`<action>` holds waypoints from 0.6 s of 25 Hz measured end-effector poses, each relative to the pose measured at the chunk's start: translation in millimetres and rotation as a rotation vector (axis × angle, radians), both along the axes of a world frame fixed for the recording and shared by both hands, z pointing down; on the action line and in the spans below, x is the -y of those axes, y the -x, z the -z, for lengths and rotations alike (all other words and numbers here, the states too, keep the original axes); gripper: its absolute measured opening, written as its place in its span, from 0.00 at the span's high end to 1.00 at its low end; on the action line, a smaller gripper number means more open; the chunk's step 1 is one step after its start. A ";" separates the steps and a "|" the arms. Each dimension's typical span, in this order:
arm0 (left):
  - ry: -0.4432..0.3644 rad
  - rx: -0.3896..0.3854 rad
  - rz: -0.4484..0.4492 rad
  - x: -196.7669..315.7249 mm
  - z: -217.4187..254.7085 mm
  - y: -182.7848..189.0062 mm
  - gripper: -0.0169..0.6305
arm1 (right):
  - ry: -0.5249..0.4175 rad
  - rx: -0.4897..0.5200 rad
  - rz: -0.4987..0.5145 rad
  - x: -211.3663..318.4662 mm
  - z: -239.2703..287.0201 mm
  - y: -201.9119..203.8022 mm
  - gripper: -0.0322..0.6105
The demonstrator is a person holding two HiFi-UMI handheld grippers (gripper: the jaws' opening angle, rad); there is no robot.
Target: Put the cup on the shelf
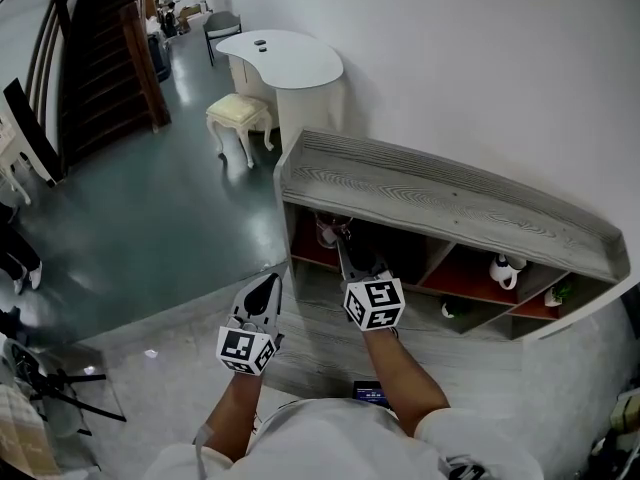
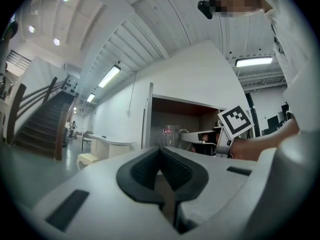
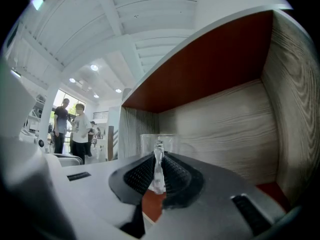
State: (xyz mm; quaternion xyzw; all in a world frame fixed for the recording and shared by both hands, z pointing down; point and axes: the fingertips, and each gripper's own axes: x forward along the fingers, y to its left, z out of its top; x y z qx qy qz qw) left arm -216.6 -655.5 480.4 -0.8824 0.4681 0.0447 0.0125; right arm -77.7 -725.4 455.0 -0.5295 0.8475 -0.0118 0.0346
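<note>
A clear glass cup [image 3: 159,143] with a handle stands inside the leftmost compartment of the grey wooden shelf [image 1: 440,203], over its red floor. My right gripper [image 3: 158,178] is shut on the cup's handle, which runs upright between the ribbed pads. In the head view the right gripper [image 1: 343,244] reaches into that compartment, where the cup [image 1: 326,231] shows dimly. My left gripper [image 1: 267,282] hovers outside, left of the shelf front, shut with nothing in it. In the left gripper view its gripper [image 2: 161,173] points at the shelf opening and the cup [image 2: 169,133].
Other compartments hold a white teapot [image 1: 503,271] and a small green item [image 1: 557,292]. A white table [image 1: 282,58], a cream stool [image 1: 240,114] and a staircase [image 1: 100,58] lie beyond, on the green floor. Two people [image 3: 72,129] stand far left.
</note>
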 end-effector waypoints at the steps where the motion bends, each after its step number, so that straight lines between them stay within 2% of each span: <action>1: 0.001 -0.001 0.000 0.6 -0.2 0.4 0.96 | 0.004 -0.003 -0.002 1.5 -0.7 0.6 0.87; 15: 0.007 -0.002 0.013 0.7 -3.7 12.2 0.96 | 0.057 -0.052 -0.014 17.7 -13.7 11.0 0.87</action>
